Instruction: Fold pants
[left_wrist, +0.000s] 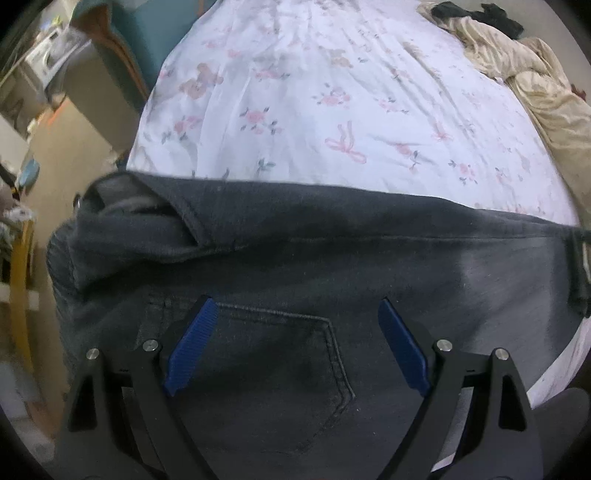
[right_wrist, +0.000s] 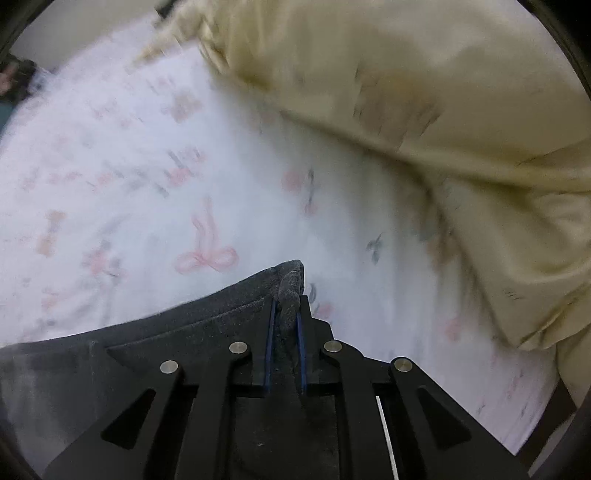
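Note:
Dark grey jeans (left_wrist: 314, 251) lie across the near edge of the bed, back pocket (left_wrist: 288, 369) facing up. My left gripper (left_wrist: 297, 306) is open, its blue pads (left_wrist: 194, 343) spread either side of the pocket, just above the cloth. In the right wrist view, my right gripper (right_wrist: 286, 306) is shut on a bunched edge of the jeans (right_wrist: 291, 284), which trail off to the left over the sheet. That view is blurred.
The bed has a white floral sheet (left_wrist: 332, 92). A cream blanket (left_wrist: 535, 85) is heaped at the far right; it fills the upper right of the right wrist view (right_wrist: 424, 92). Dark clothing (left_wrist: 476, 14) lies beyond it. Furniture and clutter (left_wrist: 44, 74) stand left of the bed.

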